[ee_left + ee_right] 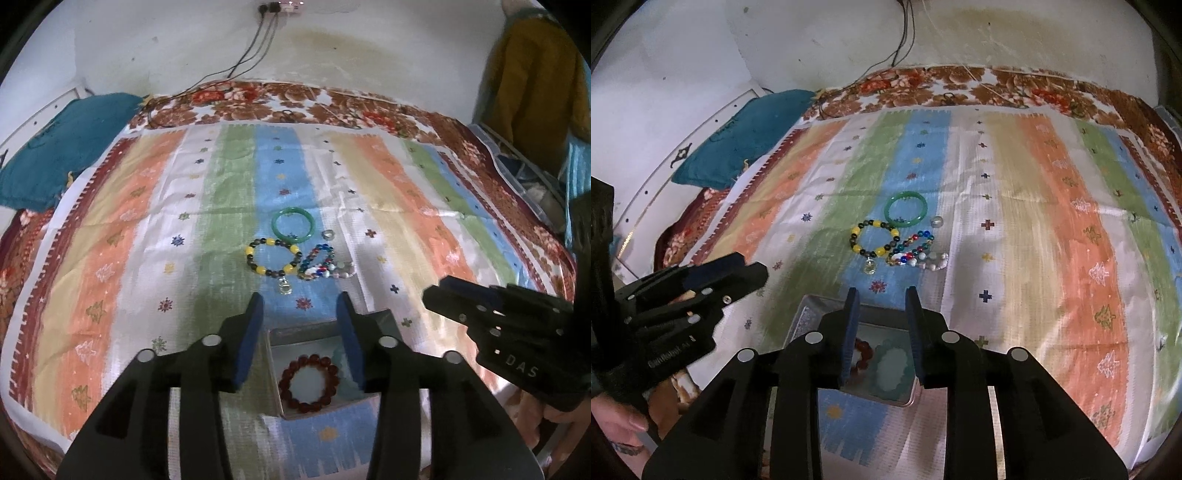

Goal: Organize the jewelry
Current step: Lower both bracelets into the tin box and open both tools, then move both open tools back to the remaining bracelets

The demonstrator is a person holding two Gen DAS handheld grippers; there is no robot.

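A green bangle (293, 226) (905, 211), a yellow and dark bead bracelet (274, 257) (874, 239) with a clear charm, a multicolour bead bracelet (318, 261) (911, 248), a pale bead string (341, 269) (932, 260) and a small ring (327, 234) (937, 220) lie together on the striped cloth. A silver tin box (295, 334) (812, 314) nearer me holds a dark red bead bracelet (309, 384) (862, 349). My left gripper (300, 306) is open and empty above the box. My right gripper (881, 299) is open and empty over the box.
The striped cloth (129, 240) covers a bed with a floral blanket (258, 99). A teal pillow (62, 147) lies at the far left. Cables hang down the wall (255, 44). A yellow garment (535, 85) hangs at the right.
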